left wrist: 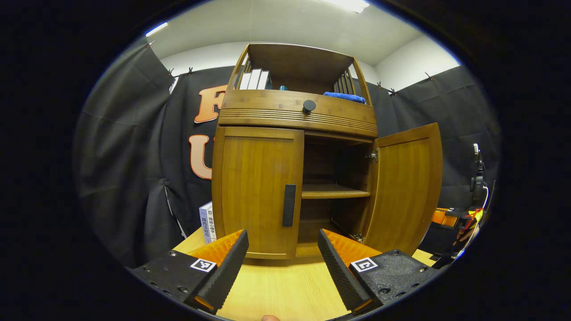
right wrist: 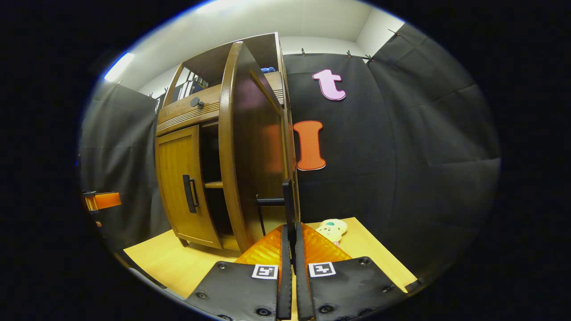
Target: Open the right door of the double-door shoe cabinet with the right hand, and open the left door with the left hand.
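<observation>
Shoe cabinet (left wrist: 294, 151) stands on table (left wrist: 276, 285), against wall.

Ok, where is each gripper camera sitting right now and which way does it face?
Left gripper view: on the open left gripper, low before the cabinet, facing the closed left door.
Right gripper view: on the right gripper, shut on the open right door's handle, looking along that door's edge.
Shared: cabinet, both doors, wooden tabletop.
</observation>
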Demonstrator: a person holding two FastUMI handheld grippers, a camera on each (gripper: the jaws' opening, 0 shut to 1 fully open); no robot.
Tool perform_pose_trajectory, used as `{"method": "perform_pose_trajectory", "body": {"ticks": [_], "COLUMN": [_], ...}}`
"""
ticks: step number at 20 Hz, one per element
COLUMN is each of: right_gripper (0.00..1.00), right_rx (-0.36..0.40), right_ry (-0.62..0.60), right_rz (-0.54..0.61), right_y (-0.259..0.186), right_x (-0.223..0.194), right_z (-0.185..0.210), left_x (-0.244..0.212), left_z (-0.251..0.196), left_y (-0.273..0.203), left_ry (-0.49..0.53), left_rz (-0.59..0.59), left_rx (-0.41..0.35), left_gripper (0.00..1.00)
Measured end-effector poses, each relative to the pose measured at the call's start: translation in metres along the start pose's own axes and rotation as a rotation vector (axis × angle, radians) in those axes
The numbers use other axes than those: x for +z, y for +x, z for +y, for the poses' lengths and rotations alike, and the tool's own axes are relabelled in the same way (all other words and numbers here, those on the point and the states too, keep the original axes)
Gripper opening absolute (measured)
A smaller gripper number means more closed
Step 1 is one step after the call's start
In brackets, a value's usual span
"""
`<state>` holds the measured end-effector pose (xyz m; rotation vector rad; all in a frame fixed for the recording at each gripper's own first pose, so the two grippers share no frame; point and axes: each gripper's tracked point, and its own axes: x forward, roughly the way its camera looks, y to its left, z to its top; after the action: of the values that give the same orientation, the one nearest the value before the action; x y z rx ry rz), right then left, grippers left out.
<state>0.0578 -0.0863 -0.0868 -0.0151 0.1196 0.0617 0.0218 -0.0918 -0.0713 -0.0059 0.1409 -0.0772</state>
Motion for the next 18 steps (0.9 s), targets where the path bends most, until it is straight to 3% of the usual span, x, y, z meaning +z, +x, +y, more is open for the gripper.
{"method": "perform_pose_trajectory", "body": {"ticks": [8,15,18], "right_gripper": [0.11,0.11,0.11], "right_rx": [-0.016,-0.030,-0.036], "right_ry": [0.061,0.085,0.086], "right_rz": [-0.013,-0.041,-0.047], "right_y": [-0.017,-0.034,-0.042], "right_x": [0.000,0.010,0.015], "right_z": [-0.036,-0.042,-0.042], "left_x": [-0.006,-0.020,-0.019], "left_z": [-0.022,-0.033,-0.036], "left_y": [0.040,0.082,0.096], "left_ry": [0.007,0.010,0.019], "left_rz": [0.004,0.028,0.025], "left_rx": [-0.007,-0.020,-0.015], "left_gripper": [0.92,0.95,0.92]}}
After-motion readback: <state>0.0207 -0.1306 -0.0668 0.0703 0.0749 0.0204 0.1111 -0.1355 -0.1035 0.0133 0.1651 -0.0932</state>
